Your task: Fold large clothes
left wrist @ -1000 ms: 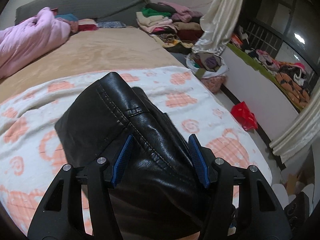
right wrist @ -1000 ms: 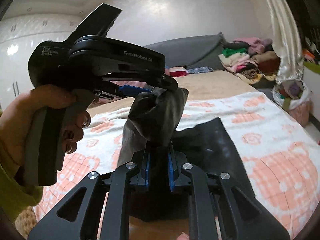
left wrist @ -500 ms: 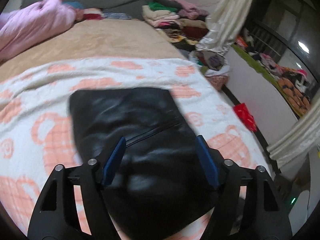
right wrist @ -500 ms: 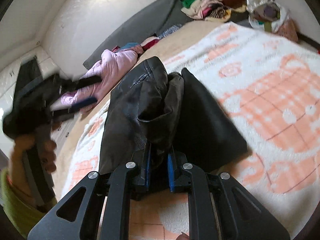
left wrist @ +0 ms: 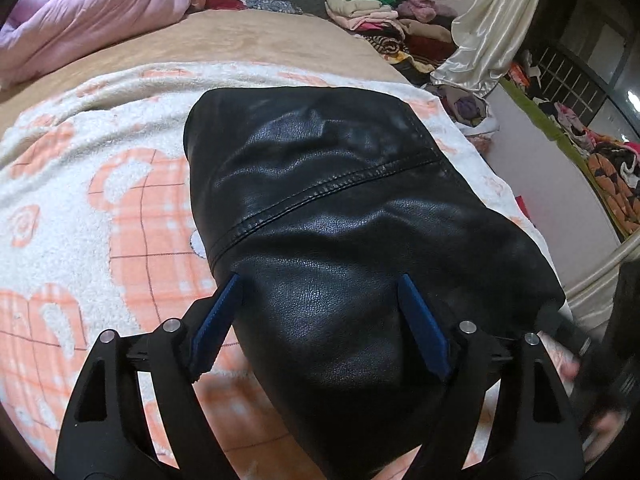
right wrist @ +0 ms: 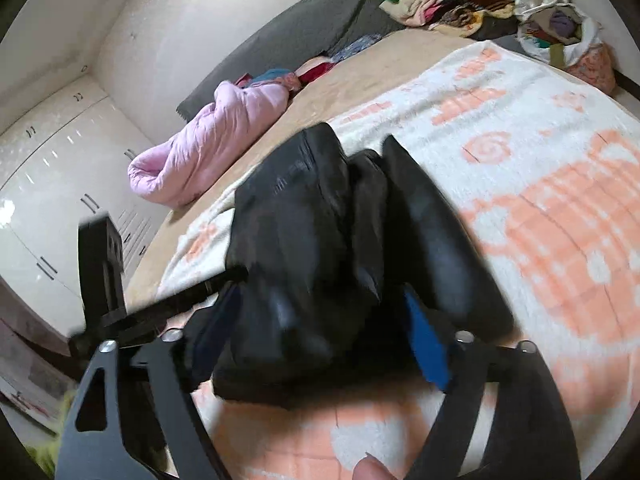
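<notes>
A black leather jacket (left wrist: 320,184) lies folded on a white and orange blanket (left wrist: 100,200). My left gripper (left wrist: 320,280) hovers close over the jacket's near part. Its jaws are opening, and the blue pads (left wrist: 218,320) stand wide and press on nothing. In the right wrist view the jacket (right wrist: 304,220) is a blurred, bunched fold. My right gripper (right wrist: 322,294) has its jaws opening wide around that fold, and the pads do not press on it. The left gripper's body (right wrist: 100,280) shows at the left of the right wrist view.
The blanket (right wrist: 540,200) covers the near half of a bed with a tan sheet (left wrist: 240,40). A pink quilt (left wrist: 88,12) lies at the far left. Piled clothes (left wrist: 380,12) sit at the head. A curtain (left wrist: 492,28) and floor clutter lie to the right.
My right gripper was shut on the jacket's raised fold and has let it go. The jacket has dropped flat onto the blanket. My left gripper opened wider and sank toward it.
</notes>
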Tool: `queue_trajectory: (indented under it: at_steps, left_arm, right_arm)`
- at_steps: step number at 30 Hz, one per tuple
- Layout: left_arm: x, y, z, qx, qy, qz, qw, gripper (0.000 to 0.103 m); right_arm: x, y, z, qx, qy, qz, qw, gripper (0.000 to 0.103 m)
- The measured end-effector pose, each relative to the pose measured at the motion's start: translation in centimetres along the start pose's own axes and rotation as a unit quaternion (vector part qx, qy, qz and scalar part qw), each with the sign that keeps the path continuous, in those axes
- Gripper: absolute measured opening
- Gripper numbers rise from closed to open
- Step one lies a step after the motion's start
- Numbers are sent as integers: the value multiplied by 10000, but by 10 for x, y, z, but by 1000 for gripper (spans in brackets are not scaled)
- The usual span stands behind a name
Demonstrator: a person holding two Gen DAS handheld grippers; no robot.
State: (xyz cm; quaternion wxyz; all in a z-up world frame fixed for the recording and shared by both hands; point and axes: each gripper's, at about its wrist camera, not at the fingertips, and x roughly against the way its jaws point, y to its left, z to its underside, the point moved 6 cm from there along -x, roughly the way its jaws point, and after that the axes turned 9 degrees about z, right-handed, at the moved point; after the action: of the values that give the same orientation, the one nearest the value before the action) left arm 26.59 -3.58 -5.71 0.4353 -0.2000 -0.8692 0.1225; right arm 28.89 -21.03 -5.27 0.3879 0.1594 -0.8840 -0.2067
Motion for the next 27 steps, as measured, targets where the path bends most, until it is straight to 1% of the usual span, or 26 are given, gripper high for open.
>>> queue_trajectory:
  at_steps: [1,5,7,8,9,11,12,13,15,16,18,20,22,24,26,27]
  left_arm:
    - [1,0,0,-3,-9,5,10000,71]
    - [1,-1,1,-24,-8,12,10000,71]
    - [0,0,0,-39,5,6,10000,71]
    - [0,0,0,-68,20,-14,10000,71]
    - [-1,1,-2,-92,36,-28,9999,71]
    - [-1,0,-2,-130,53,-67,9999,71]
    - [-2,0,-2,-138,60,-73,9999,71]
    - [-2,-1,-2,-148,56,-88,9998,71]
    - [0,-1,-3,-117,32,-36,9999,71]
    - [2,-2,-4,-87,-9,33,10000,72]
    - [10,-6,-8,-41,-106,170,9998,73]
    - [16,-11,-11,-104,-156,184,9997,73]
    - [16,-12,-11,-40,-165,222,9996,73]
    - [9,-11,-5,42,-54,267,9996,75]
    - [-3,-10,5,133,124,316,9993,76]
    - [-8,-10,9,173,208,363,9990,78]
  right_arm:
    - [-7,5,-11,100,99,22,9999,84]
    - [-34,12,-35,320,326,234,9987,84]
    - [-45,14,-40,483,479,317,9972,79]
    - [-51,17,-41,729,599,390,9948,72]
    - [-53,18,-41,865,600,422,9935,64]
    - [-56,24,-41,1150,527,355,9913,43]
    - [-55,25,-41,1175,431,283,9917,37]
    - [-53,25,-42,1140,361,182,9927,28]
    - [-45,30,-45,1203,189,61,9925,26]
    - [-37,34,-49,1321,16,18,9912,25]
    - [-21,37,-58,1370,-278,-81,9901,24]
    - [-7,31,-68,1309,-525,-95,9900,24]
    - [-1,15,-73,1132,-642,-103,9914,24]
    - [-7,-4,-71,871,-451,-79,9952,24]
    - [-27,-31,-57,560,108,70,9983,25]
    - [-35,-43,-51,381,313,204,9986,25]
